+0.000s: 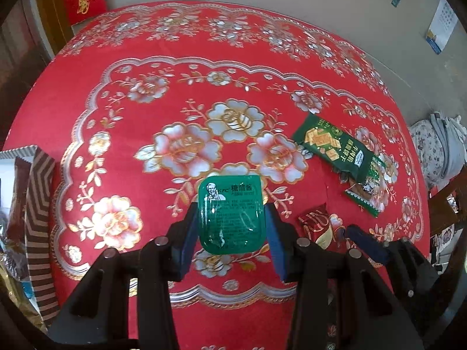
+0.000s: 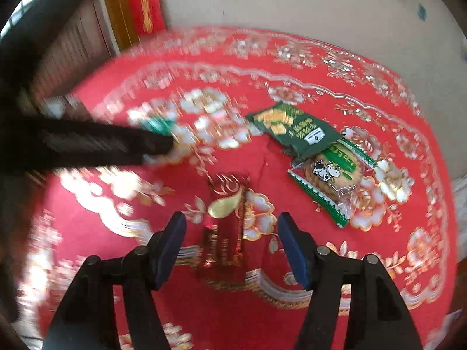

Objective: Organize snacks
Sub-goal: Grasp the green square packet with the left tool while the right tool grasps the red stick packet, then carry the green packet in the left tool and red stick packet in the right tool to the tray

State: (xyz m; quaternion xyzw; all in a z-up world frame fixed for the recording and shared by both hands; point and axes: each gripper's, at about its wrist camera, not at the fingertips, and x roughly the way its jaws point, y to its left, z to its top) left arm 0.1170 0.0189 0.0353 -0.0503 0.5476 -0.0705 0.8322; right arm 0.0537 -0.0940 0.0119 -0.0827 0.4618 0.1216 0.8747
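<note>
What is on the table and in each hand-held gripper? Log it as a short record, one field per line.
surface: red floral tablecloth
left hand-held gripper: shut on the green sauce cup, pads at both of its sides
right hand-held gripper: open, red snack packet lying between its fingers, not pressed
dark green cracker packet: flat on the cloth, far right
cow-print biscuit packet: beside and partly under the cracker packet
striped box: left edge of the left wrist view, contents unclear
</note>
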